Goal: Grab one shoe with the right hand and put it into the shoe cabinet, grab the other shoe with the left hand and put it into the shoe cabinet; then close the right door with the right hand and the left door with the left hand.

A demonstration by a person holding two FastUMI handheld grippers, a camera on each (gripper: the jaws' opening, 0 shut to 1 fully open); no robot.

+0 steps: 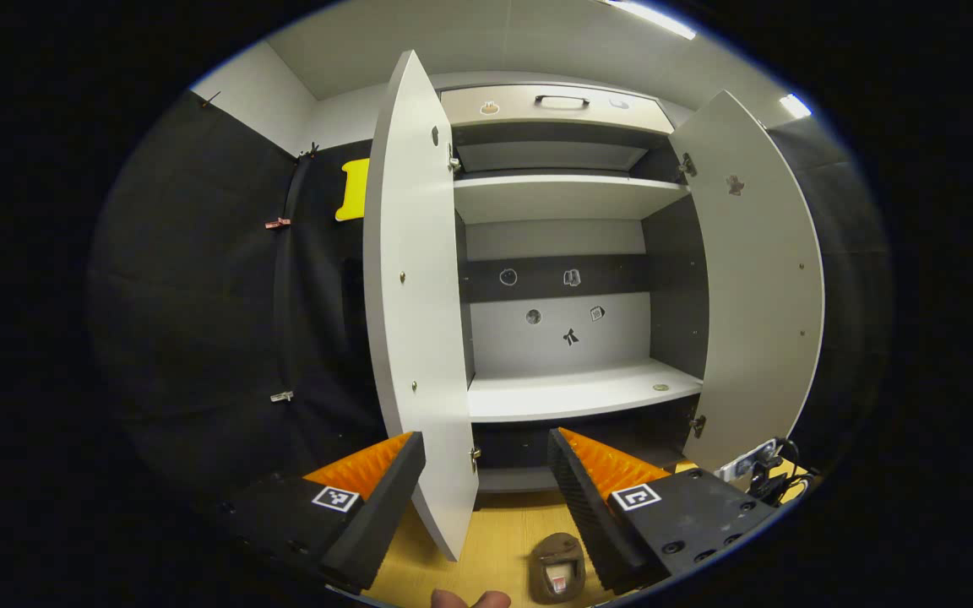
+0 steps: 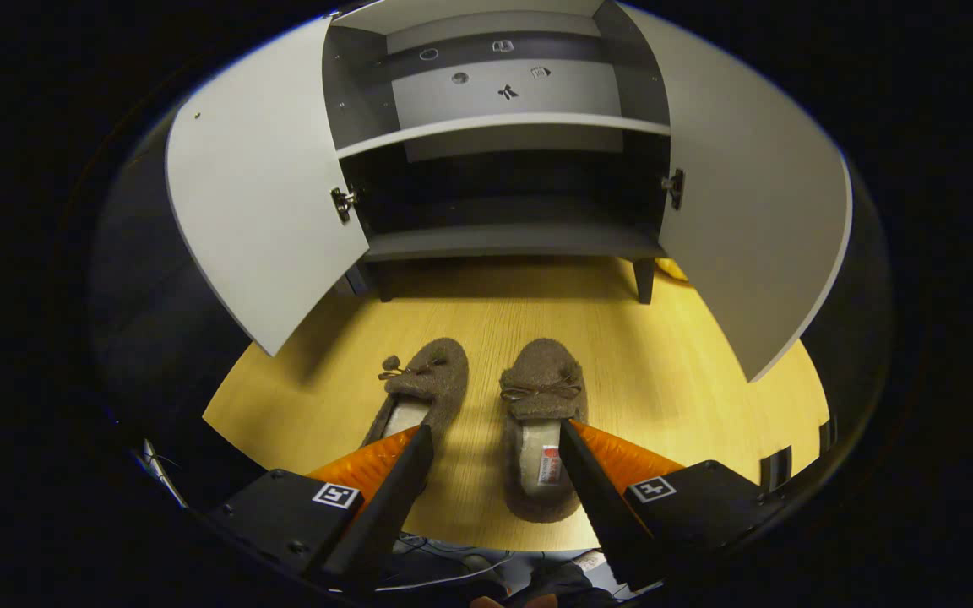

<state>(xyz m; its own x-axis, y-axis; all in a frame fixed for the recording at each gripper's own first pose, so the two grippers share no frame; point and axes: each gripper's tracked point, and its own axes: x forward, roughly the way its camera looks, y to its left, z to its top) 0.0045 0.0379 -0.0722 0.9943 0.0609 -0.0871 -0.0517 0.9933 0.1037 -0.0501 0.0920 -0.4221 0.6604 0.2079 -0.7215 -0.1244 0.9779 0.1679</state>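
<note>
both shoes sit on the floor before the open shoe cabinet (image 2: 503, 245) — right gripper (image 2: 495, 439) spread wide above the right shoe (image 2: 541, 397), probably not touching; i'd drop straight, pinch its sides — left gripper (image 1: 486, 447) agape.

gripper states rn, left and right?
Left gripper: open, holding nothing, facing the open cabinet.
Right gripper: open, holding nothing, above the right shoe.

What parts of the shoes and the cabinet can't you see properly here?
- Right slipper, right gripper view: its outer side sits behind a finger.
- Left slipper, same view: its heel is behind the other finger.
- Slipper, left gripper view: partly cut off at the bottom.
- Bottom shelf: too dark to see inside.
</note>
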